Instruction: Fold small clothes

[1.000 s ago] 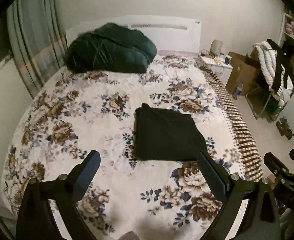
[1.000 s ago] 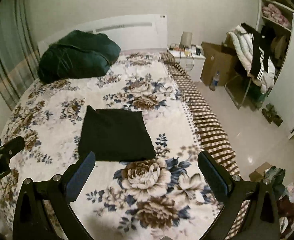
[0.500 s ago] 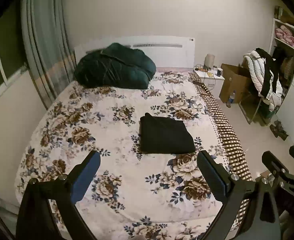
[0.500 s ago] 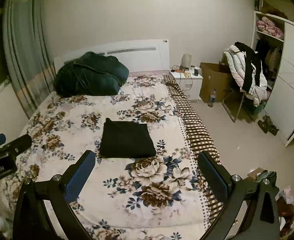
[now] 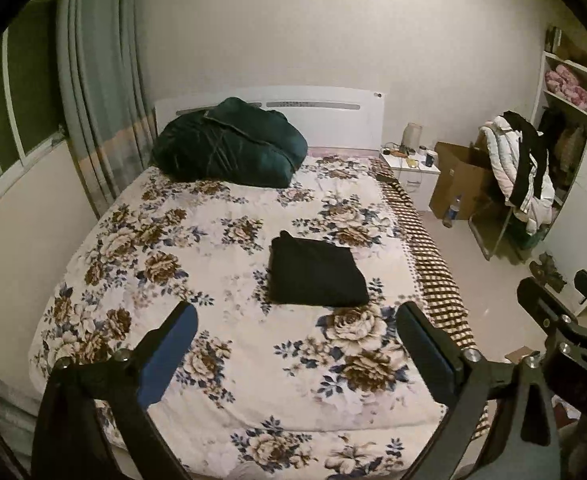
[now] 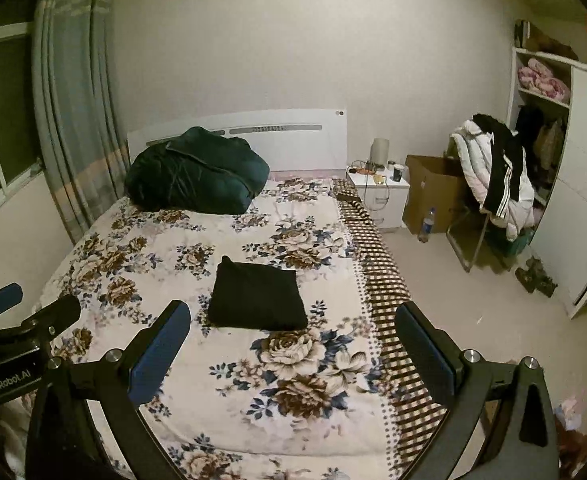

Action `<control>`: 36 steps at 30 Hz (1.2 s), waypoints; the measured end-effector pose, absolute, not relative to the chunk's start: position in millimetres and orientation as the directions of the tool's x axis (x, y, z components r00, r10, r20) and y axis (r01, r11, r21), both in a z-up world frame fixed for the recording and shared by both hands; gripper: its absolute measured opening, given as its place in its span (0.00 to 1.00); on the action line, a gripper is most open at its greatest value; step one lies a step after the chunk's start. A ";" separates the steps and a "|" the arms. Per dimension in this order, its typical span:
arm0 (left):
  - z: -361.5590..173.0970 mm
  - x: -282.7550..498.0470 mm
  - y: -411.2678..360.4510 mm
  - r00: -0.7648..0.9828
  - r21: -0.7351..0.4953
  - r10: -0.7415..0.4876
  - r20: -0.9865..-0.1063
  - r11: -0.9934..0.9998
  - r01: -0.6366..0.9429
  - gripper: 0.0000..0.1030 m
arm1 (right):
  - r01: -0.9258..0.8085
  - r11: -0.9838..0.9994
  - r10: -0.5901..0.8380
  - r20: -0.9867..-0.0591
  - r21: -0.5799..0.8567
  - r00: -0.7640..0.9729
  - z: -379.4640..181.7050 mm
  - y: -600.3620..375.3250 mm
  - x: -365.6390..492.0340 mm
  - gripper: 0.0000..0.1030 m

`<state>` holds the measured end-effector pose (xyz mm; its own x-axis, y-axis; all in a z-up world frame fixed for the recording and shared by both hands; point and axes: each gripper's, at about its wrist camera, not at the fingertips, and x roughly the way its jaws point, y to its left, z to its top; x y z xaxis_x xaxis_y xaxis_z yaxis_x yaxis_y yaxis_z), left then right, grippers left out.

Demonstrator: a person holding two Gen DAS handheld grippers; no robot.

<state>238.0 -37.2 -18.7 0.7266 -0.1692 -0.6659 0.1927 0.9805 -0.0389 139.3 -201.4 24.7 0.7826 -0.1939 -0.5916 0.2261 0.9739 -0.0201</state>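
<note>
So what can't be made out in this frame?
- Folded black garment: both views show a dark slab; its type and fold layers are lost in the dim light.
- Items on the nightstand: too small to identify.
- Bed's near edge: hidden behind the open left tool and right tool.

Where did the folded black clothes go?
In both wrist views the folded black garment lies flat on the flowery bedspread, mid-bed toward its right edge, well below the dark green quilt by the headboard.

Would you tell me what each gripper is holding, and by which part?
Nothing: left gripper and right gripper are open and empty; the folded black garment lies untouched.
</note>
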 end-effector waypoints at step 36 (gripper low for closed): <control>-7.9 225.4 -48.6 0.759 -0.005 -0.133 -0.638 0.986 0.168 1.00 | 0.208 0.978 -0.160 -0.609 0.008 0.777 26.1 -216.2 147.7 1.00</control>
